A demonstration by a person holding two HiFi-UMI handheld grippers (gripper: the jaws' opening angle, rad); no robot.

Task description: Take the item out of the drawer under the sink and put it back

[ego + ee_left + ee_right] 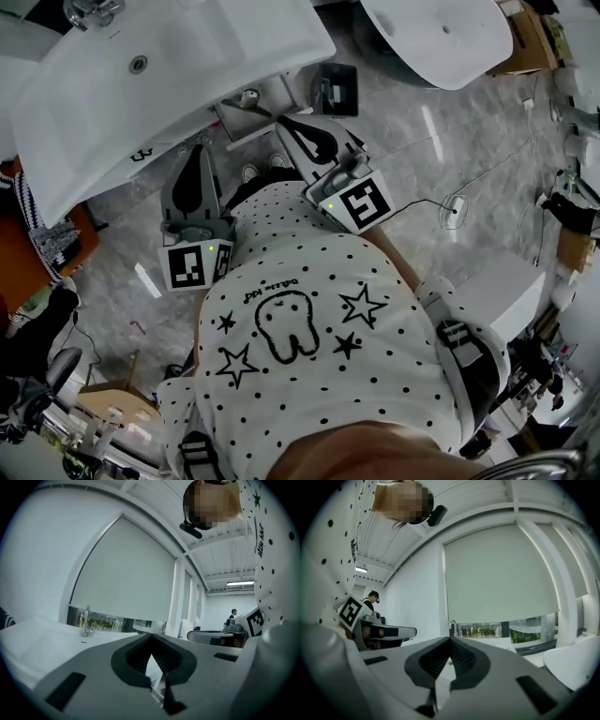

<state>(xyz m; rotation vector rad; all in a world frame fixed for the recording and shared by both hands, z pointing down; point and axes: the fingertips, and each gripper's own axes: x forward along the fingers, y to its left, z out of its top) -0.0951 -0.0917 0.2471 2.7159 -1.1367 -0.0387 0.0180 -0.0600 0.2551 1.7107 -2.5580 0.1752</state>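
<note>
We hold the left gripper (199,150) and right gripper (284,122) with jaws closed tip to tip, nothing between them, touching nothing. Their matte grey shells frame ribbed black pads (135,656). Both point toward the glossy white, rounded sink (187,56); the item beneath it we cannot make out.

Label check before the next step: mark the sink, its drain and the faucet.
sink (206,75): head view, bare white floor of the basin.
drain (138,64): head view, centre of the metal ring.
faucet (86,620): left gripper view, middle of the upright stem.
</note>
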